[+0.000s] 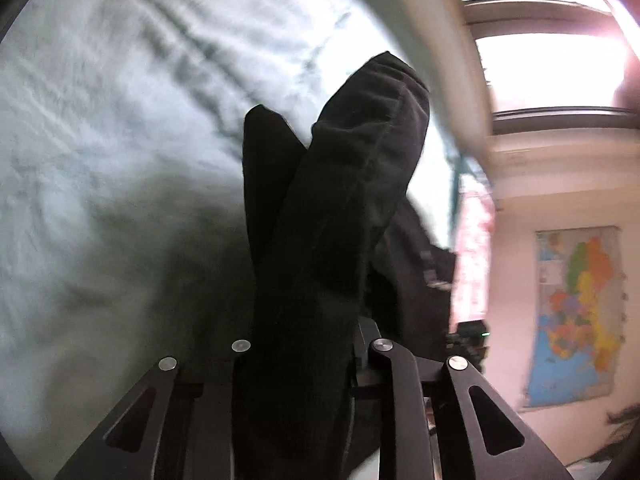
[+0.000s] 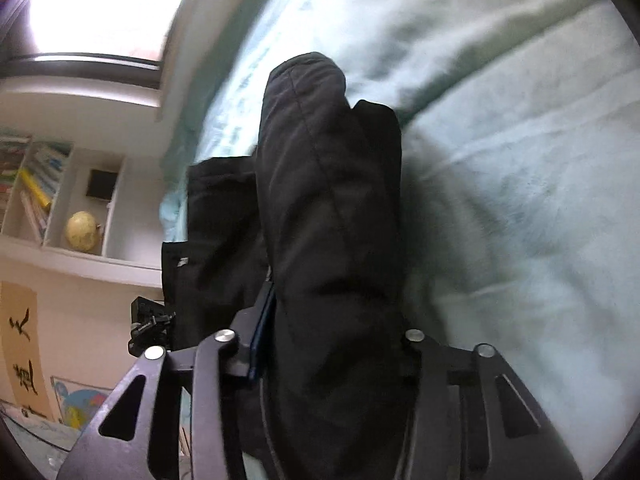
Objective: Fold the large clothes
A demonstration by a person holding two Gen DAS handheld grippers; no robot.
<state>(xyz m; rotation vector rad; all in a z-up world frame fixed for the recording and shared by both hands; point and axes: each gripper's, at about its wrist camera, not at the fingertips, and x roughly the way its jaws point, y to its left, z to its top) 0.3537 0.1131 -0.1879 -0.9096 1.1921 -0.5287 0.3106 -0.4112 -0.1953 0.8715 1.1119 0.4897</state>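
While the black cloth (image 1: 332, 208) sticks up over the pale green bed (image 1: 100, 140), we pinch it in our left hand-held gripper (image 1: 304, 360) and our right hand-held gripper (image 2: 332, 344). A map (image 1: 576, 312) hangs nearby.

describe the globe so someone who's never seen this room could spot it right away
In the right wrist view, look left of the pale green bed to the white wall shelf under the window. The globe sits in the open compartment right of the books, below a small dark box. It is the only round, pale yellow thing there.
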